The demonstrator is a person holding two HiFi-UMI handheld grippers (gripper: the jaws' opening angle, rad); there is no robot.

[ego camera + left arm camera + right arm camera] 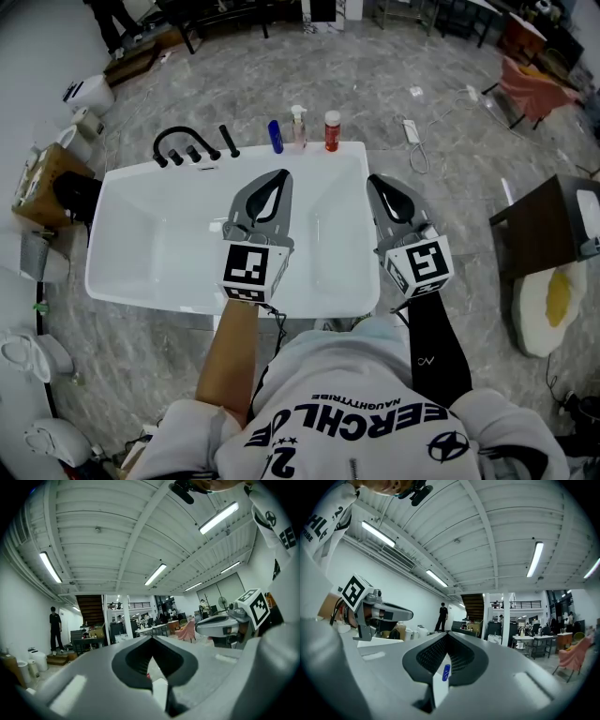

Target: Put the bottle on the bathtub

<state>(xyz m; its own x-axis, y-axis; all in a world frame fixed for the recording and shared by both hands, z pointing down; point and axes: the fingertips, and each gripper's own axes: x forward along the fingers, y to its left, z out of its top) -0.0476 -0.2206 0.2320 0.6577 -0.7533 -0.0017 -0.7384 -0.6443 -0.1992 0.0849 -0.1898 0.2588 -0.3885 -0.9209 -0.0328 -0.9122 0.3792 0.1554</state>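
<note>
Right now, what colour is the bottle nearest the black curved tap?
Blue. The small blue bottle shows best in the head view.

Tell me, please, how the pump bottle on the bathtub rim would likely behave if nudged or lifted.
The pump bottle stands tall and narrow on the glossy rim of the bathtub, so a sideways nudge would probably tip or slide it. It looks like see-through plastic, so it is likely light and fairly stiff.

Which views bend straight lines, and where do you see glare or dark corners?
Head view: even light, soft shadows, the white bathtub nearly washed out. Left gripper view: ceiling beams bow, corners go black, tube lights glare. Right gripper view: the same bowing, black corners and bright tube lights.
</note>
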